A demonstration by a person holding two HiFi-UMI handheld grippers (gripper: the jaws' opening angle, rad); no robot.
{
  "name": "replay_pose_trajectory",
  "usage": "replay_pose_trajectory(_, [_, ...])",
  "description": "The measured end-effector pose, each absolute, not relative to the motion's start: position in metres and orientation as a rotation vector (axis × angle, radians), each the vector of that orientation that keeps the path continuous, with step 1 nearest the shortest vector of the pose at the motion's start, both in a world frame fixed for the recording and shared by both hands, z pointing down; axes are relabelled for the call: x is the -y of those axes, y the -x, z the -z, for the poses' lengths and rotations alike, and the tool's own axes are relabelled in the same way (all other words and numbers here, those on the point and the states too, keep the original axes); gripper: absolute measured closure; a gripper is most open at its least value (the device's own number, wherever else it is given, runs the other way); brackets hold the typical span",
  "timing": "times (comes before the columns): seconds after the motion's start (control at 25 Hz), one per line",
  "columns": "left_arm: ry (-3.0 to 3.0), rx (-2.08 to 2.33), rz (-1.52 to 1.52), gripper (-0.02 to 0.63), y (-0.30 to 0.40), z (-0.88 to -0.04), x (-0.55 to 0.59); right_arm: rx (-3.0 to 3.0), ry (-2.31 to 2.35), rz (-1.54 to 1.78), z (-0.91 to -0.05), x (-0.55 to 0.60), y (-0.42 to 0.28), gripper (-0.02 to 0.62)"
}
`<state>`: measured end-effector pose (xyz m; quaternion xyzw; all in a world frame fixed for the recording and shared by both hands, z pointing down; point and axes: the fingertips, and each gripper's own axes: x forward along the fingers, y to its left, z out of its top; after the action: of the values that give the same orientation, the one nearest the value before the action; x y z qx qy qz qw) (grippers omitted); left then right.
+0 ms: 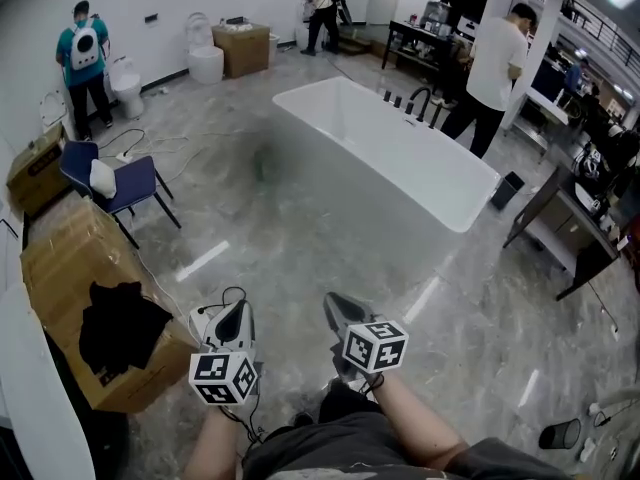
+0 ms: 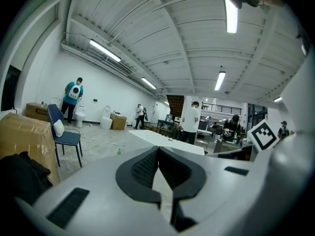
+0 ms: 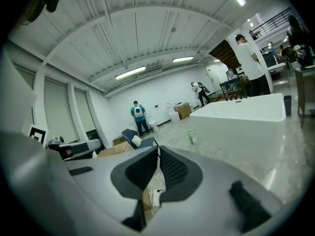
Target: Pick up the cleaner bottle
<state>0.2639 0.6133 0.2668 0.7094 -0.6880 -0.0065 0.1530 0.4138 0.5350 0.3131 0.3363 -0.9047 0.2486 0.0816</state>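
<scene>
The cleaner bottle is a small green bottle (image 2: 118,151) that stands far off on the grey floor, left of the white bathtub (image 2: 162,137). It also shows as the green bottle (image 3: 191,139) in front of the tub (image 3: 246,113). I cannot pick it out in the head view. My left gripper (image 1: 236,313) and right gripper (image 1: 338,305) hang side by side low over the floor, well short of the tub (image 1: 380,153). The left gripper (image 2: 158,149) has its jaws together with nothing in them. The right gripper (image 3: 157,149) is likewise shut and empty.
A cardboard box (image 1: 70,268) with a black cloth on it sits at my left, and a blue chair (image 1: 115,183) stands beyond it. Cables (image 1: 150,148) lie on the floor. A person (image 1: 492,68) stands behind the tub, another person (image 1: 84,63) stands by the toilets (image 1: 206,58), and a desk (image 1: 570,228) is on the right.
</scene>
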Motion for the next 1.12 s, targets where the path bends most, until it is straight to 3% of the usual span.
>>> replay_pose_trajectory(0.44, [-2.017, 1.952, -0.031, 0.591, -0.242, -0.289, -0.577, 2.599, -0.959, -0.736, -0.354, -0.496, -0.382, 0.563])
replay_pose_trajectory(1.12, [-1.964, 1.947, -0.066, 0.591, -0.204, -0.295, -0.403, 2.612, -0.843, -0.771, -0.356, -0.308, -0.323, 0.563])
